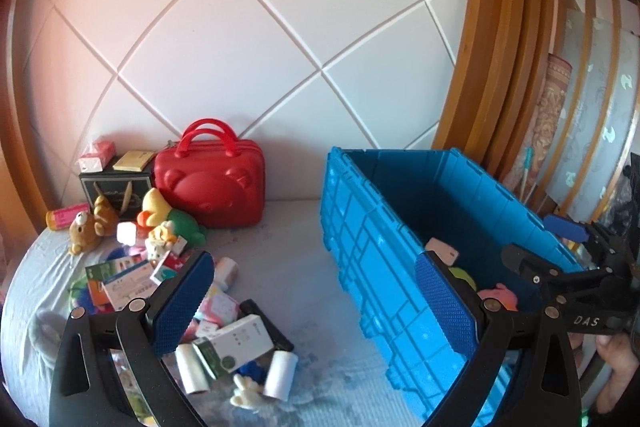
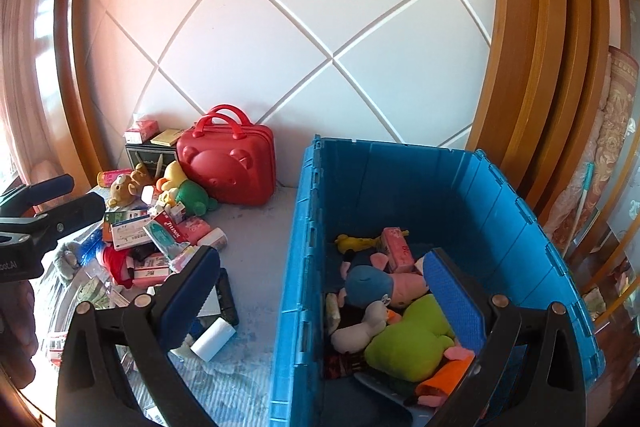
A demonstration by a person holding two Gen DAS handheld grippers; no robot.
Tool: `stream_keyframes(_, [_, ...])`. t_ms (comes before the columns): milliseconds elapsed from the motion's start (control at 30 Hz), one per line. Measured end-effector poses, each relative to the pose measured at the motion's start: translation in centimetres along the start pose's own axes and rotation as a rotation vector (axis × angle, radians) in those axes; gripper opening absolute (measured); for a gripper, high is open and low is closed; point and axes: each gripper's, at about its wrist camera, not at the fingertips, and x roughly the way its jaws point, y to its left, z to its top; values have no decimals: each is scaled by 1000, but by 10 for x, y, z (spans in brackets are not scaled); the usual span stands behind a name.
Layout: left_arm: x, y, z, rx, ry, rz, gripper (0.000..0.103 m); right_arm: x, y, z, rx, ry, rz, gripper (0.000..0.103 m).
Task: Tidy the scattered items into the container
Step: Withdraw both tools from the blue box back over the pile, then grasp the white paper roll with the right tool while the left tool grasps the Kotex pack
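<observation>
The landmark for everything here is the open blue plastic crate (image 2: 400,187), standing on a pale grey padded surface (image 1: 280,267) against a white quilted wall.

Nearest in the left wrist view is the left gripper (image 1: 316,301), a black frame with blue textured pads, its jaws wide apart and holding nothing. Its left pad hangs over the clutter to the left of the crate; its right pad overlaps the crate's near left wall. Just below and between the jaws lies a long white cardboard box with a green end (image 1: 232,345), flanked by two small white paper rolls (image 1: 282,375), a black flat case (image 1: 266,323) behind it. The box's long axis runs from lower left to upper right, slanted across the line between the pads.

The right gripper (image 2: 324,301) is likewise spread open and empty. It hovers over the crate's near left corner, its right pad above the toys already inside: a lime green plush (image 2: 408,343), a white plush duck (image 2: 360,327), a blue and pink plush (image 2: 372,287) and a pink packet (image 2: 396,249).

Further left of the crate, the heap continues with medicine cartons (image 2: 132,231), a brown teddy bear (image 1: 86,227) and a yellow and green plush (image 1: 172,215). Farthest, against the wall, stands a red hard-shell bear-faced case (image 1: 212,179).

In my judgement the left gripper is nearer the remaining items, which lie down and to its left, so it suits the next pick.
</observation>
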Motion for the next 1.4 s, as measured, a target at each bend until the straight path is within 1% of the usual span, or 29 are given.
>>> stream_keyframes(200, [-19,74,-26,-4,29,45,102,4,60,-3,-2,22,19,103])
stream_keyframes(300, [-27,109,-43,8,48,97,102,8,91,-9,-8,36,38,103])
stream_keyframes(400, [-33,144,-60,3,74,132,101,15,121,-18,-18,62,61,103])
stream_keyframes(533, [-41,192,-85,-12,115,178,100,24,157,-33,-37,95,93,103])
stream_keyframes(633, [-48,224,-109,-2,147,225,99,34,182,-47,-52,123,115,103])
stream_keyframes(733, [-53,252,-135,5,184,260,97,43,204,-63,-70,147,137,103])
stream_keyframes(867, [-55,284,-168,-6,239,288,97,61,227,-87,-88,196,155,103])
stream_keyframes(1000, [-49,303,-195,-25,296,282,96,79,243,-111,-81,247,162,103])
stream_keyframes(1067, [-41,305,-208,-35,323,262,96,89,248,-122,-75,271,152,103])
stream_keyframes(1267, [1,281,-250,-29,424,156,95,105,250,-153,-47,339,125,103])
stream_keyframes(1400, [36,268,-276,-53,479,119,95,109,247,-173,-44,382,109,103])
